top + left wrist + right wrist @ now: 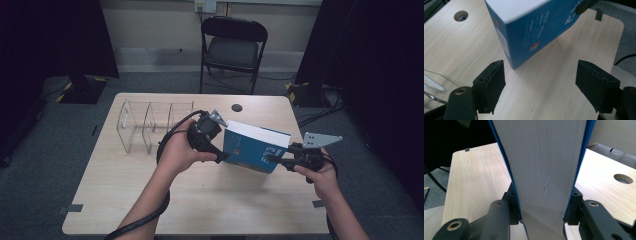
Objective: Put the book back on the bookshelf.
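Observation:
A thick blue book [255,147] is held up on edge over the middle of the wooden table [200,200], tilted, white page block upward. My right gripper [277,160] is shut on its right end; in the right gripper view the jaws press both blue covers with the pages [546,165] between them, gripper [544,210]. My left gripper [220,157] is at the book's lower left corner. In the left gripper view it [540,82] stands open, and the book [534,27] hangs just beyond the pads, apart from them.
A clear acrylic divider rack [150,125] stands on the table's back left, its edge near my left gripper [434,85]. A round cable hole [237,107] sits at the back edge. A black folding chair [234,47] stands behind the table.

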Demonstrator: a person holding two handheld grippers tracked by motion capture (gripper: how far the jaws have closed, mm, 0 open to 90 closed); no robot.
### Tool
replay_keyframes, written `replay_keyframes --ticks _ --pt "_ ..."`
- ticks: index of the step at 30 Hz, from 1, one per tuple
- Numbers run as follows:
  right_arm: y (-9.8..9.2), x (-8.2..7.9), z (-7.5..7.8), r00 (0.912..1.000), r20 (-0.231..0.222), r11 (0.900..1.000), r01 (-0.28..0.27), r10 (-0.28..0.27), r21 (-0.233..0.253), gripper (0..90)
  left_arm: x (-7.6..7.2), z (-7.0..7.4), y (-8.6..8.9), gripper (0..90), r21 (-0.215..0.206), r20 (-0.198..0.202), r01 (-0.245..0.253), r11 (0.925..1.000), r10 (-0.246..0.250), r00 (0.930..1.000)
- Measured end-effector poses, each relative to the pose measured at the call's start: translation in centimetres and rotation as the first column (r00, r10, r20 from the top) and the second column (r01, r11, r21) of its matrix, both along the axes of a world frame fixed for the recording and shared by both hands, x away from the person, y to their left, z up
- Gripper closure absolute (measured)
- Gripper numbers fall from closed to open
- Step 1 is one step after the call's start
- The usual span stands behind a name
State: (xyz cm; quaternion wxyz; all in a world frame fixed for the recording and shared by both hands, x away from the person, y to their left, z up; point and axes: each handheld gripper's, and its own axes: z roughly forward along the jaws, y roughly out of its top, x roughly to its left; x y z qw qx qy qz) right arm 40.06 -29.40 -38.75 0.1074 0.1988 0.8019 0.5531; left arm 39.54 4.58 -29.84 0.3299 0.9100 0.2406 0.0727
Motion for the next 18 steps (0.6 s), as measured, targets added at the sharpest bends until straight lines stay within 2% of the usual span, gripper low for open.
replay_keyframes --ticks 4,5,6,7,13,16,18 --pt "0.1 0.1 0.1 1.0000 -0.001 1.000 0.000 0.000 -0.010 57.2 -0.2 -1.6 0.5 24.2 -0.005 -0.023 -0.009 1.0000 0.008 0.9997" --pt "0.1 0.1 0.1 1.0000 -0.006 1.000 0.002 -0.002 -0.011 56.7 -0.1 -2.5 0.7 24.1 -0.001 -0.037 -0.007 1.0000 0.007 0.9993" --pt "0.1 0.1 0.1 1.0000 -0.006 1.000 0.002 -0.002 -0.011 56.7 -0.1 -2.5 0.7 24.1 -0.001 -0.037 -0.007 1.0000 0.007 0.9993" --pt "0.2 0.2 0.2 0.9999 -0.003 1.000 0.010 -0.010 -0.021 56.4 -0.1 -3.3 0.9 24.1 -0.003 -0.051 -0.008 1.0000 0.008 0.9987" --pt "0.5 0.3 0.6 0.9994 0.019 0.999 0.029 -0.028 -0.036 53.5 -0.3 -4.9 1.2 24.2 0.008 -0.074 -0.005 1.0000 0.006 0.9972" --pt "0.8 0.5 1.3 0.9992 0.018 0.999 0.037 -0.036 -0.032 52.4 -0.4 -5.7 1.4 24.1 0.006 -0.089 -0.004 1.0000 0.005 0.9960" --pt "1.1 0.6 1.9 0.9987 0.033 0.998 0.039 -0.038 -0.043 52.4 -0.5 -6.2 1.5 24.1 0.000 -0.094 -0.008 1.0000 0.008 0.9955"
